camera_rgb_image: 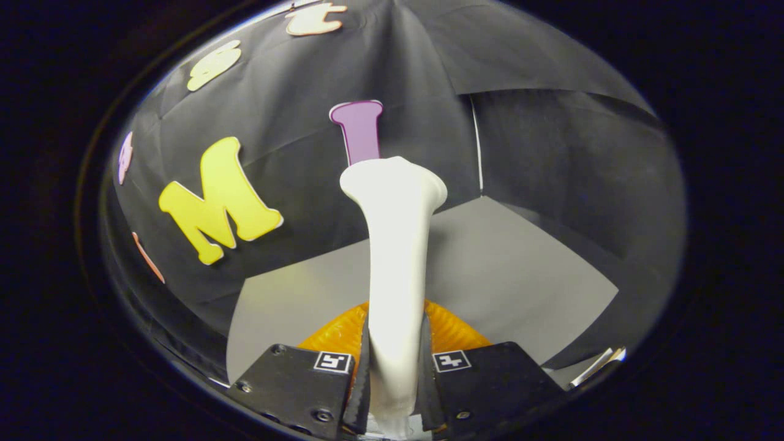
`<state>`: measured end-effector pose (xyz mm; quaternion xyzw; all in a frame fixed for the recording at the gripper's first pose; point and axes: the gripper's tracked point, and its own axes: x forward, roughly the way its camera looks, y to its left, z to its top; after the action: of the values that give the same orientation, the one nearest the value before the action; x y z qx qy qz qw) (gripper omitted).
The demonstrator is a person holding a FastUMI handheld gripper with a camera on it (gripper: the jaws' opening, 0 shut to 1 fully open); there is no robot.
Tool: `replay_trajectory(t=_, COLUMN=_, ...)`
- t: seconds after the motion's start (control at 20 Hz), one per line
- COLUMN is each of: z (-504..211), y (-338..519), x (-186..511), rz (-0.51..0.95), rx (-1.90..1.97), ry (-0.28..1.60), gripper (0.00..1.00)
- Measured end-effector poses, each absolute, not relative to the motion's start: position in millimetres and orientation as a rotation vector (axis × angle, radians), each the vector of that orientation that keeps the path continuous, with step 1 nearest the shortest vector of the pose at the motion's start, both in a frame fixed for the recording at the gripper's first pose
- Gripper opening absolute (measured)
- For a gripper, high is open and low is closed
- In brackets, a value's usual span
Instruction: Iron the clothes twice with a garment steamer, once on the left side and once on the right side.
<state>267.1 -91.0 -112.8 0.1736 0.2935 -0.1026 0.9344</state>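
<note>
The grey tabletop [502, 269] spreads beyond the fingers. Just past them, low down, lies an orange ribbed garment [456, 331], partly hidden. The white garment steamer [395, 257] runs straight ahead from the gripper [395, 380], its long axis along the fingers, widening to a flared head at the far end. Both fingers [361, 392] pinch its smooth, glossy handle, 1 on each side.
</note>
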Motion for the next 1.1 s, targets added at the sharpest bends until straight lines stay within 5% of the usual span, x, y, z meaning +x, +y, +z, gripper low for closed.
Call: replay_trajectory(t=1.1, z=41, y=93, x=134, rz=-0.013, rx=0.128, ry=0.117, gripper=0.35)
